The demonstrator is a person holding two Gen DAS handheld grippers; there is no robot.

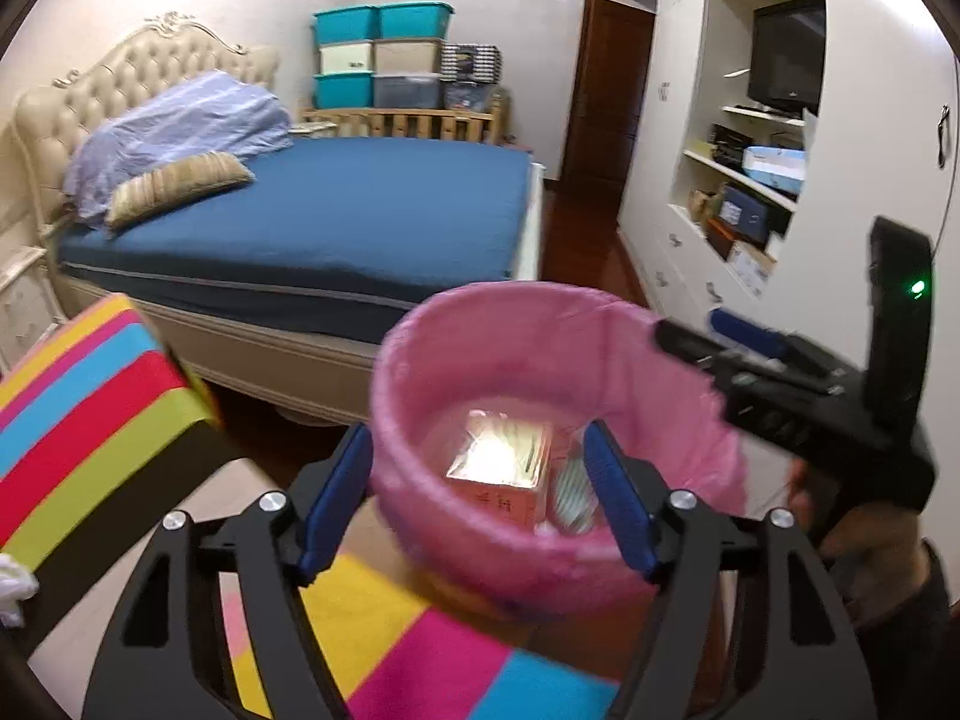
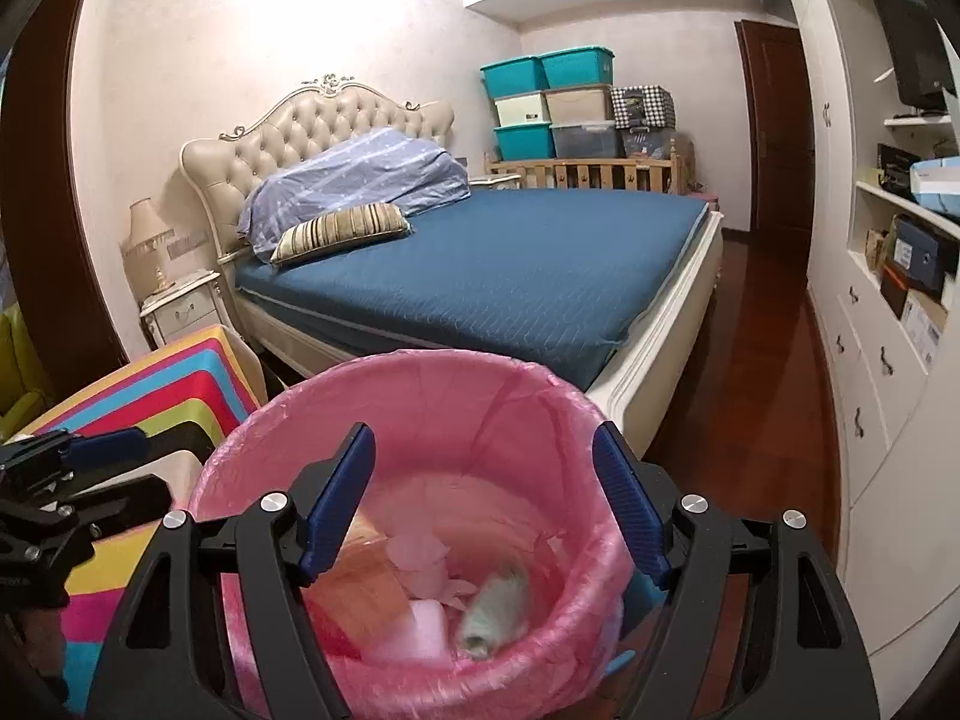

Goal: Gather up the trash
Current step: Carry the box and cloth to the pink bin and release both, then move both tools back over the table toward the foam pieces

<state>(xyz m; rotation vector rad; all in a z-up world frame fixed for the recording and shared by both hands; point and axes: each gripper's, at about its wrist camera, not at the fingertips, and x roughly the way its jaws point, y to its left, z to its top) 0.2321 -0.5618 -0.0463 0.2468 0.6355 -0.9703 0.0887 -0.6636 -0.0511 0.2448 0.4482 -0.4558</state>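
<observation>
A trash bin lined with a pink bag point(image 1: 420, 372) stands on the striped table; it also shows in the right wrist view point(image 2: 270, 438). Inside lie an orange box point(image 1: 504, 468), a striped wrapper point(image 1: 573, 489), a white piece point(image 2: 423, 627) and a pale crumpled wad point(image 2: 498, 603). My left gripper point(image 1: 480, 495) is open and empty, its fingers straddling the bin's near rim. My right gripper point(image 2: 486, 501) is open and empty over the bin's mouth. The right gripper also shows from the side in the left wrist view point(image 1: 744, 336). A white crumpled item point(image 1: 15, 591) lies at the table's left edge.
The table's cloth has bright colour stripes point(image 1: 90, 420). Behind it is a bed with a blue mattress point(image 2: 510, 270) and pillows, and a nightstand point(image 2: 180, 306) with a lamp. White shelving with drawers point(image 2: 888, 312) lines the right wall above a wooden floor point(image 2: 750, 360).
</observation>
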